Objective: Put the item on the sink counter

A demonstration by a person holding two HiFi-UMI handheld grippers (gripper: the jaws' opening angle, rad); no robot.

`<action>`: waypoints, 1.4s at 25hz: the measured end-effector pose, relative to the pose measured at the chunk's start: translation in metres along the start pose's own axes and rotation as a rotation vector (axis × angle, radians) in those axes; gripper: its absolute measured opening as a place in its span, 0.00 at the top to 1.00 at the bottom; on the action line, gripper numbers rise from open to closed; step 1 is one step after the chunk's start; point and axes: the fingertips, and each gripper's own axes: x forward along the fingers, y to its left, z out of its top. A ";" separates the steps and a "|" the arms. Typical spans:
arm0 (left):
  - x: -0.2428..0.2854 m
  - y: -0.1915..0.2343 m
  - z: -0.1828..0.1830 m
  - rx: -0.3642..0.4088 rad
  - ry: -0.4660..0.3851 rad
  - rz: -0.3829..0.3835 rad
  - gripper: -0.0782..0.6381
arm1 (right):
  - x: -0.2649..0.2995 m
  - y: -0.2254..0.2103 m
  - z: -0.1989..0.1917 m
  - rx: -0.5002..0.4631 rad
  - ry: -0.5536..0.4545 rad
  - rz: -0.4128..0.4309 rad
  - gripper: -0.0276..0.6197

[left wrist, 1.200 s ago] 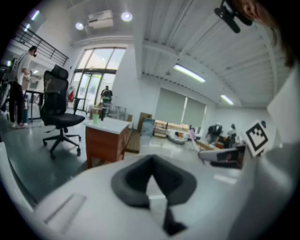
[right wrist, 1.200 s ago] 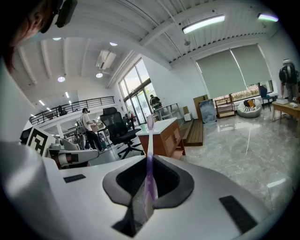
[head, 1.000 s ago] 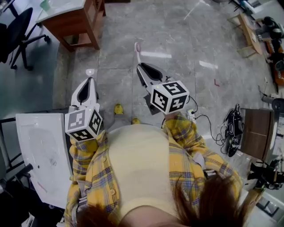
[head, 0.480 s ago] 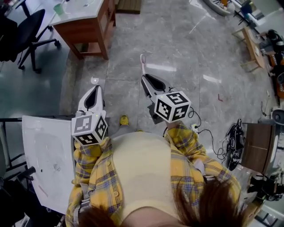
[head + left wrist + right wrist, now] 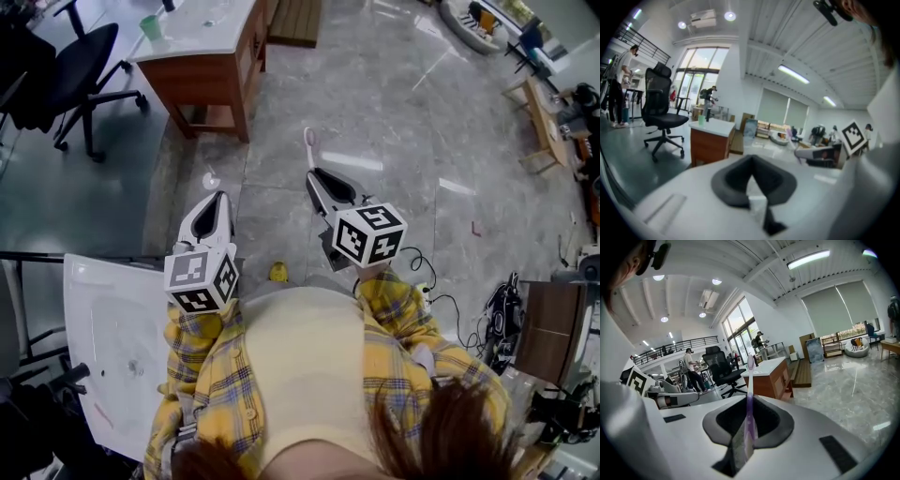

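Note:
A purple toothbrush [image 5: 310, 150] sticks out forward from my right gripper [image 5: 317, 175], which is shut on its handle. In the right gripper view the toothbrush [image 5: 749, 394] stands upright between the closed jaws of the right gripper [image 5: 746, 427]. My left gripper [image 5: 217, 197] is held level beside it at the left. Its jaws are shut, and the left gripper [image 5: 757, 203] shows nothing between them. The sink counter [image 5: 202, 37], a white top on a brown wooden cabinet, stands ahead at the upper left, well beyond both grippers. It also shows as the counter [image 5: 715, 127] and the counter [image 5: 768, 366].
A green cup [image 5: 151, 26] stands on the counter top. A black office chair [image 5: 80, 70] is left of the counter. A white basin [image 5: 112, 328] on a dark stand is close at my left. Cables [image 5: 492, 328] lie on the floor at the right. Grey marble floor stretches ahead.
The counter and chair have slid down and closer in the head view as the person walks forward. Both grippers keep their pose, and the toothbrush stays held.

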 end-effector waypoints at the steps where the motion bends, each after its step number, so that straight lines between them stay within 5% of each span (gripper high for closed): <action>1: 0.001 0.003 0.000 -0.002 0.001 -0.002 0.88 | 0.003 0.000 0.001 -0.003 0.002 -0.004 0.89; 13: 0.027 0.032 0.000 -0.055 0.015 0.020 0.88 | 0.045 -0.012 0.022 -0.039 0.028 -0.011 0.89; 35: 0.160 0.055 0.064 -0.060 0.006 0.158 0.88 | 0.160 -0.099 0.103 -0.033 0.052 0.132 0.89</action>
